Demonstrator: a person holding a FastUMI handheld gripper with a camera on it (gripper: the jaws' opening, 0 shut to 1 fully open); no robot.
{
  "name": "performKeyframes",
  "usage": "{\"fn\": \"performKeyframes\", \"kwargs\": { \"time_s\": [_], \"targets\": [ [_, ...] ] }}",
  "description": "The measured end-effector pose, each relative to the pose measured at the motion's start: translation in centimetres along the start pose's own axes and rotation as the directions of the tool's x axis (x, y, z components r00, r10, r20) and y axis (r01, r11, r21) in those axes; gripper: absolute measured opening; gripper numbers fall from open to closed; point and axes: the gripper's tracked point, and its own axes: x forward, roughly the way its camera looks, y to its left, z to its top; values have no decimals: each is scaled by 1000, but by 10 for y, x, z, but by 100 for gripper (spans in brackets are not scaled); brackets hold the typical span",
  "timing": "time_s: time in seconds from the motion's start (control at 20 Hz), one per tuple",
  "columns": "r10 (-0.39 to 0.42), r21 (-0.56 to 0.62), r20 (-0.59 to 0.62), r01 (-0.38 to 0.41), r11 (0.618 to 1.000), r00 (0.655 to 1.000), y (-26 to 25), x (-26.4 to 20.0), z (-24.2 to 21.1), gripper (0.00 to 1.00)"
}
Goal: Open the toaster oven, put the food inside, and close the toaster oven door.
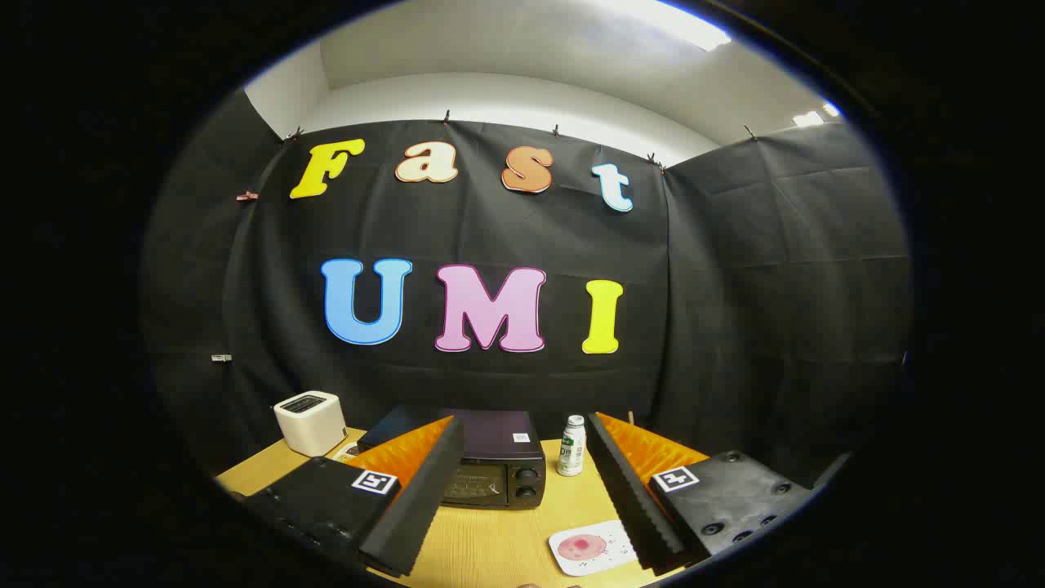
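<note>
Gripper view: I have the fingers [522,498] spread wide apart, holding nothing, above the near part of the bench [482,547]. The oven [490,461] sits ahead between them, dark, door closed by the look of it, two knobs [526,482] on its right side. The food [581,546], a pinkish round piece, lies on a white plate [592,549] just inside my right finger, nearer than the oven. A white bottle [572,445] stands just right of the oven; a white toaster [310,422] sits off to the left.

I judge the door comes first. I'd come in level and find the handle, which I can't make out from here, then pull outward and down along the hinge arc rather than straight back, keeping clear of the bottle.

The bottle's label and a small sticker on the oven's top are too small to read.
</note>
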Motion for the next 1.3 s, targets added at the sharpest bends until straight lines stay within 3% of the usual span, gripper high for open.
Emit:
{"fn": "performKeyframes", "kwargs": {
  "time_s": [0.5,1.3],
  "targets": [
    [19,5,-37,-19,1000,999,13,5,-6,97],
    [-12,4,-90,12,1000,996,17,21,-30,97]
  ]
}}
